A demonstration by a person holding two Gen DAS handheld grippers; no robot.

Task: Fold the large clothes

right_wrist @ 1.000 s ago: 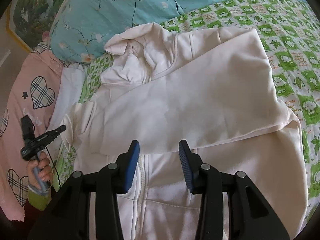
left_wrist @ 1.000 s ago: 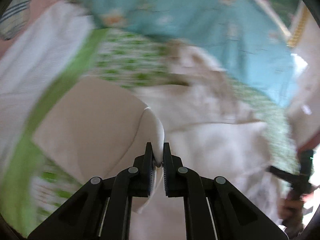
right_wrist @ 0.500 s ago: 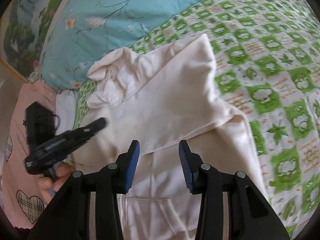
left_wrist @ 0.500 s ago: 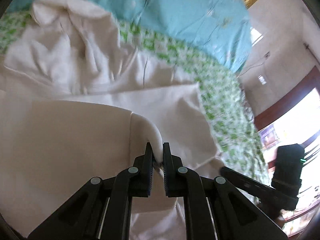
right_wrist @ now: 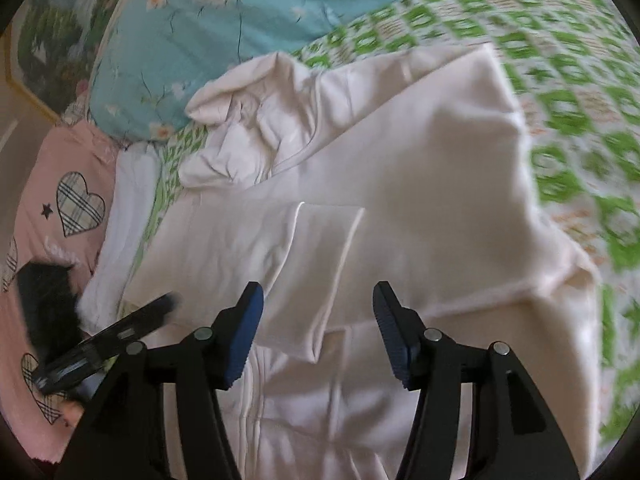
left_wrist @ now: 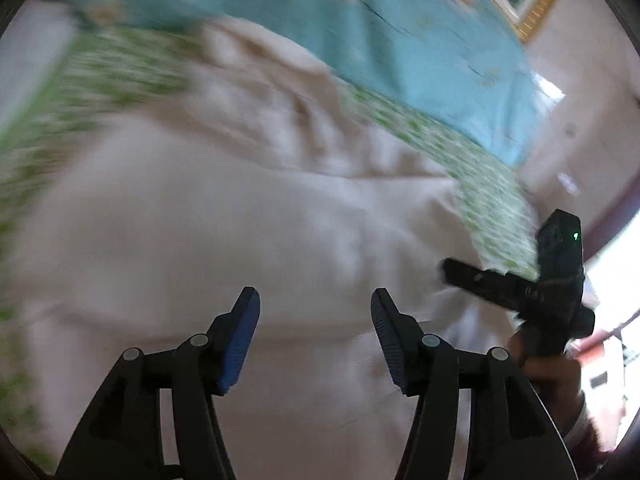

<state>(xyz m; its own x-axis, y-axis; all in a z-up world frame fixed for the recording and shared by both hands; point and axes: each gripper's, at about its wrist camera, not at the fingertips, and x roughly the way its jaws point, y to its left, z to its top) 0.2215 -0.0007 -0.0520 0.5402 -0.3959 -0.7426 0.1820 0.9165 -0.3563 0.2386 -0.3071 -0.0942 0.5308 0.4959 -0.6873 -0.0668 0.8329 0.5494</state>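
— Where was the left gripper (left_wrist: 315, 336)?
— Angled downward, jaws opening, nothing between the blue pads.
— And the right gripper (right_wrist: 318, 330)?
— Same downward tilt, jaws opening too, gap empty, with a hand (left_wrist: 550, 376) wrapped round its handle.

- A green-and-white patterned bedsheet (right_wrist: 568, 92) covers the bed.
- A turquoise floral pillow (right_wrist: 224, 20) lies at the head of the bed, resting on the sheet.
- A pink cloth with plaid hearts (right_wrist: 68, 200) lies at the left edge, beside the pillow.
- A gold-framed picture (left_wrist: 536, 4) hangs on the wall.
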